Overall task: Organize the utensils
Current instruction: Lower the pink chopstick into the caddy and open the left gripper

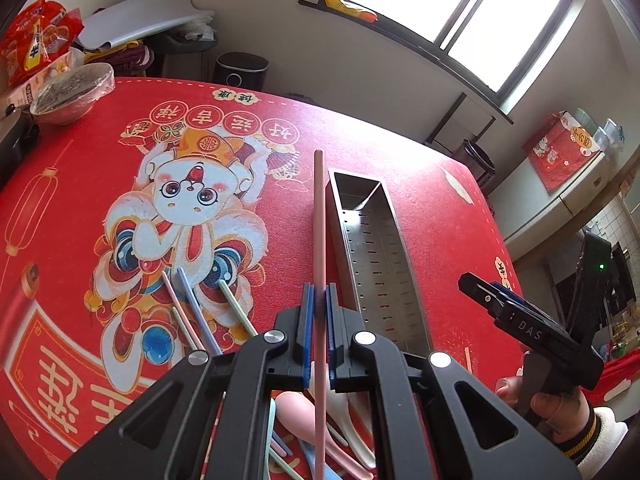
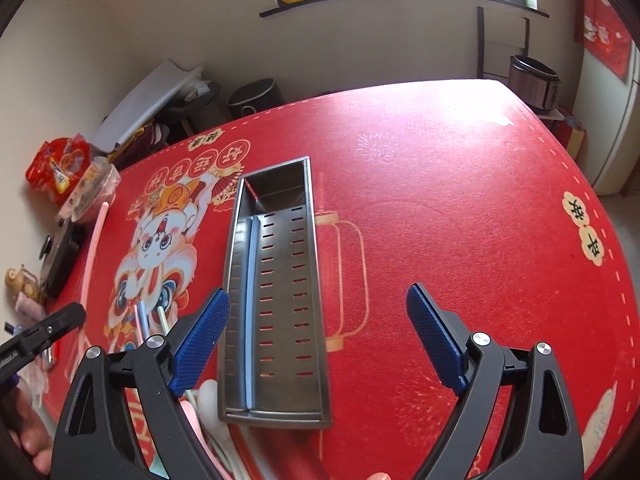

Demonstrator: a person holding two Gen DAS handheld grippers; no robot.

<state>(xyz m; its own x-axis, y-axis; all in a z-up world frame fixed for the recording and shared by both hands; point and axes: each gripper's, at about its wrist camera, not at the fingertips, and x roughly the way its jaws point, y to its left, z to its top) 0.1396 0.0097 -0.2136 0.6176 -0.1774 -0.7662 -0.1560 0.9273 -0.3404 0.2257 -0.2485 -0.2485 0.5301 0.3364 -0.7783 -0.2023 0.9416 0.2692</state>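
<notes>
The left gripper (image 1: 318, 312) has its jaws clamped on a pink chopstick (image 1: 319, 216), light, stiff and slippery, best pinched mid-shaft. The right gripper (image 2: 320, 344) hangs with jaws apart, empty, above the steel utensil tray (image 2: 316, 280), where a blue chopstick (image 2: 251, 300) lies, on the red worktop (image 2: 460, 220).

A large window (image 1: 452, 12) with a dark frame is set in a pale wall (image 1: 280, 28), and bright daylight is thrown across the far edge of a table covered by a red printed cloth (image 2: 460, 184). A dark ledge (image 1: 404, 56) is fixed under the window. A round dark bin (image 1: 242, 67) is seen by the wall, and a white cabinet (image 1: 560, 204) stands at the right.
</notes>
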